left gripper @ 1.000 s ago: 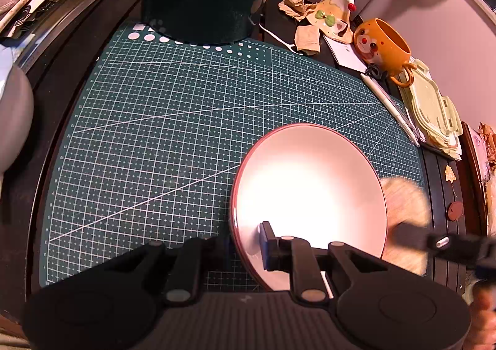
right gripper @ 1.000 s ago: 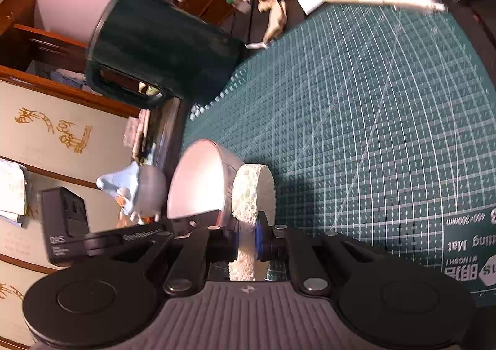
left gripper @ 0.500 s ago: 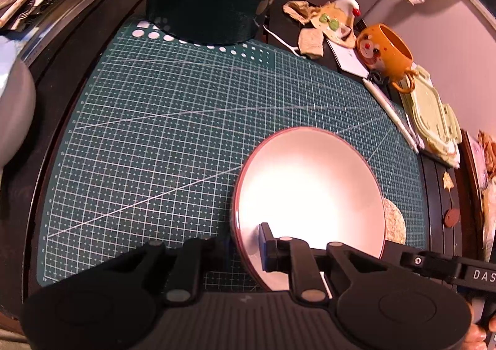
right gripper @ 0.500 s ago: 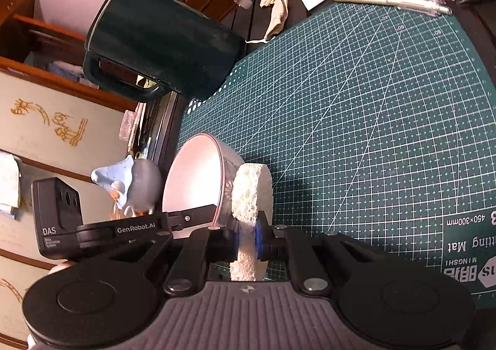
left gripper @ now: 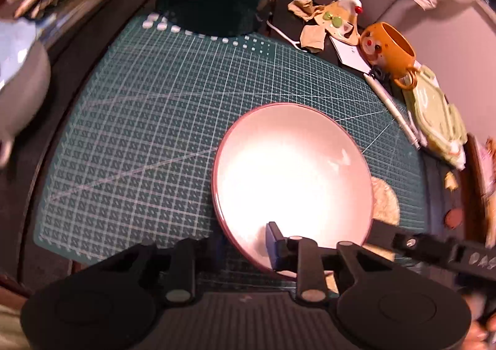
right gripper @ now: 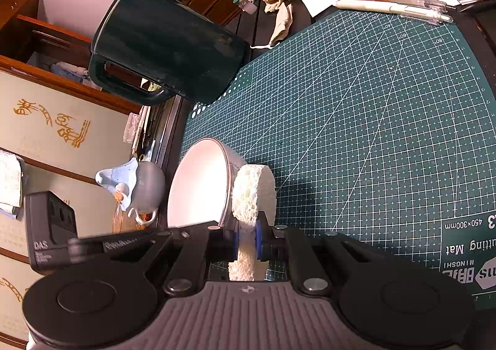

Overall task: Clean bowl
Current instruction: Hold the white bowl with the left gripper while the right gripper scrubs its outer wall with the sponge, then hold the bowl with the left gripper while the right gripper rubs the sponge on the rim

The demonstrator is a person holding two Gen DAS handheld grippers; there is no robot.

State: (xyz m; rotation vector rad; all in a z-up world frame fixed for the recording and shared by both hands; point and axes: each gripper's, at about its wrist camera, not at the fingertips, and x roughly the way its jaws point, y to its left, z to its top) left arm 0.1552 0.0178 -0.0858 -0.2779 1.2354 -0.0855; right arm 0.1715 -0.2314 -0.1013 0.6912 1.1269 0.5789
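Two claws are working on one bowl (left gripper: 291,176) over the green cutting mat (left gripper: 148,120). The left claw (left gripper: 245,244) is clenching the bowl's near rim, one finger inside the white hollow and the other outside, tilting it above the mat. The right claw (right gripper: 247,241) is gripping one pale sponge (right gripper: 252,195) between its blue pads, and the sponge is pressing against the bowl's outer wall (right gripper: 231,161).

The left wrist view is looking straight into the bowl's bright interior, and only an edge of the sponge (left gripper: 384,204) is peeking out behind the right rim. The right wrist view is showing the bowl side-on, with the contact between sponge and wall plain, plus the mat's printed lettering.

One dark green pitcher (right gripper: 164,46) is standing at the mat's far edge. One orange mug (left gripper: 387,49) is sitting on the dark surface beyond the mat, and one grey-blue teapot (right gripper: 139,188) is sitting off the mat's left side. Two pens (right gripper: 393,6) are lying side by side along the mat's right edge; the left view is showing them less clearly.
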